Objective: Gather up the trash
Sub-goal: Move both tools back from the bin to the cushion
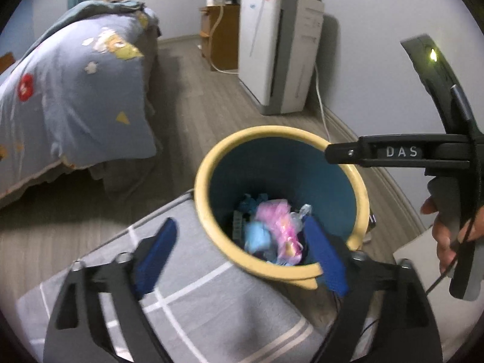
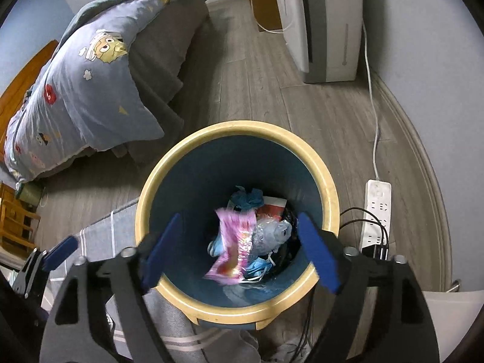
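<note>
blue pads tip both sets of tongs at the bottom of each view, and both stand wide with nothing between the pads. no earlier view bears on how they got there. the left tongs (image 1: 242, 254) hang over the near left rim of the bin (image 1: 208, 211), one pad above a grey blanket with white grid lines (image 1: 193, 296), the other above the bin's inner wall. the right tongs (image 2: 239, 251) straddle the bin's mouth from above, and a hand (image 1: 447, 236) grips their handle at the right edge of the left wrist view.

the bin, with its yellow rim (image 2: 145, 205) and dark blue inside, fills the lower centre of both views. the trash lies at its bottom, below and between the pads: a pink wrapper (image 2: 234, 242) looks blurred, and whether it is resting or in the air cannot be told. beside it lie a crumpled clear bag (image 2: 272, 236), light blue face masks (image 2: 260, 267) and a dark blue wad (image 2: 246, 198).

beyond the bin runs grey wood-look floor (image 2: 257, 96). a white power strip (image 2: 378, 211) lies lower right against the skirting. upper left is a bed with a blue cartoon-print duvet (image 2: 90, 90); upper right, a white floor-standing appliance (image 1: 278, 54) against the pale wall.
</note>
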